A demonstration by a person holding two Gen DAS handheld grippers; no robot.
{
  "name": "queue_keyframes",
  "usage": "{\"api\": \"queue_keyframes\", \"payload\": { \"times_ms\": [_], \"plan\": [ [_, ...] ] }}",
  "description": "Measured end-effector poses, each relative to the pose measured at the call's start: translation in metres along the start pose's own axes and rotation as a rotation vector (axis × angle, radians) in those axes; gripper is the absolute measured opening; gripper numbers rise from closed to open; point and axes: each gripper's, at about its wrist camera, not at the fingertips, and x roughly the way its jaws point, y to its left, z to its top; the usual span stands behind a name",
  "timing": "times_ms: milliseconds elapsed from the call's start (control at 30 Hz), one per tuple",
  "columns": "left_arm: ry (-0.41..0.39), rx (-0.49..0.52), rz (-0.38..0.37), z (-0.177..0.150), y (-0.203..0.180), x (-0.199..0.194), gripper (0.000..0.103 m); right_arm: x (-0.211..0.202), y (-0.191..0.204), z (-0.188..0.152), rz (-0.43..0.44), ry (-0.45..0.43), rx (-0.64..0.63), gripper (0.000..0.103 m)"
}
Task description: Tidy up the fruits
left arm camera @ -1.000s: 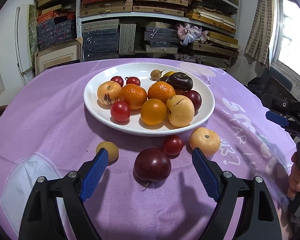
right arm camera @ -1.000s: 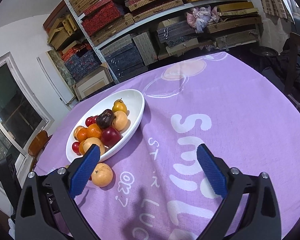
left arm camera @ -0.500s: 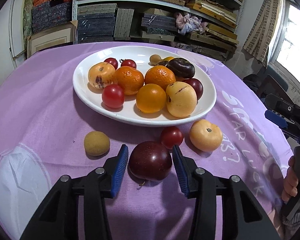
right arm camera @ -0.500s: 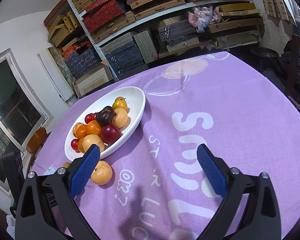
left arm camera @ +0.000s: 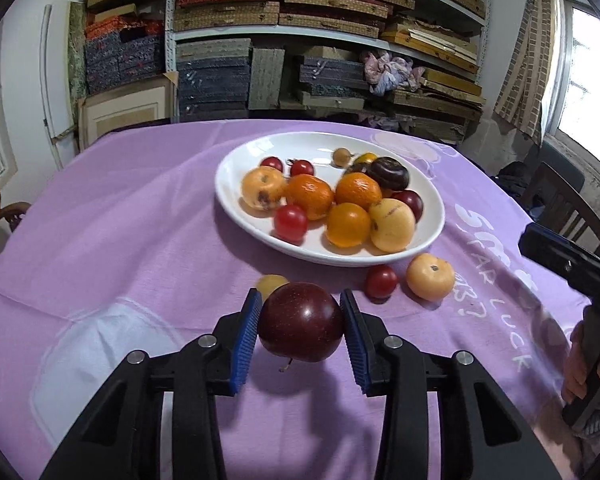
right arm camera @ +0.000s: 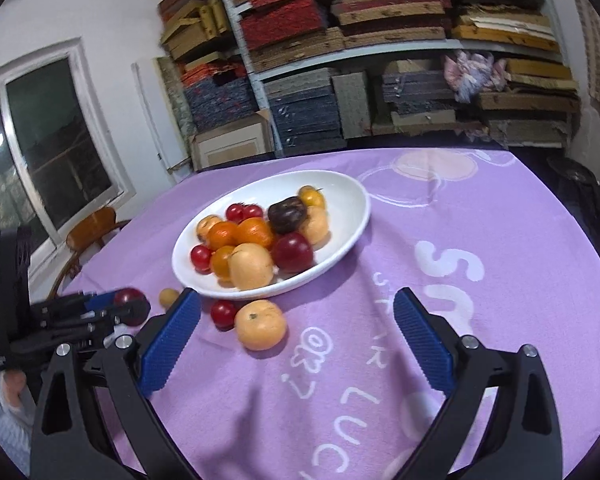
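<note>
My left gripper (left arm camera: 300,326) is shut on a dark red plum (left arm camera: 301,327) and holds it above the purple tablecloth; the plum also shows in the right wrist view (right arm camera: 131,306). A white plate (left arm camera: 240,156) holds several oranges, tomatoes and plums. On the cloth by the plate lie a small yellow fruit (left arm camera: 272,283), a red tomato (left arm camera: 381,281) and a pale orange fruit (left arm camera: 429,276). My right gripper (right arm camera: 296,332) is open and empty, above the cloth near the pale orange fruit (right arm camera: 261,324) and red tomato (right arm camera: 223,313).
The round table (left arm camera: 120,220) has a purple cloth with white lettering. Shelves of stacked boxes (left arm camera: 300,40) stand behind it. A wooden chair (right arm camera: 88,232) is at the left, a dark chair (left arm camera: 568,204) at the right.
My left gripper closed on the dark red plum and lifted it off the cloth. The right gripper swung left to face the plate and the fruit beside it.
</note>
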Motion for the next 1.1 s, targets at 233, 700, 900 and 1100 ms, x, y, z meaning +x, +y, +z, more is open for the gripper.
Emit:
{"api": "queue_keyframes", "payload": {
  "times_ms": [233, 700, 900, 1100],
  "plan": [
    [-0.014, -0.109, 0.054, -0.004, 0.057, -0.013, 0.041, 0.038, 0.087, -0.011, 0.074, 0.163, -0.188, 0.072],
    [-0.013, -0.122, -0.028, -0.007, 0.061, -0.021, 0.041, 0.095, 0.095, -0.014, -0.093, 0.257, -0.101, 0.048],
    [-0.029, -0.122, -0.029, -0.006, 0.060, -0.024, 0.041, 0.111, 0.105, -0.011, -0.163, 0.277, -0.152, 0.044],
    [-0.007, -0.113, -0.037, -0.007, 0.059, -0.019, 0.041, 0.123, 0.091, -0.010, -0.146, 0.321, -0.104, 0.026]
  ]
}}
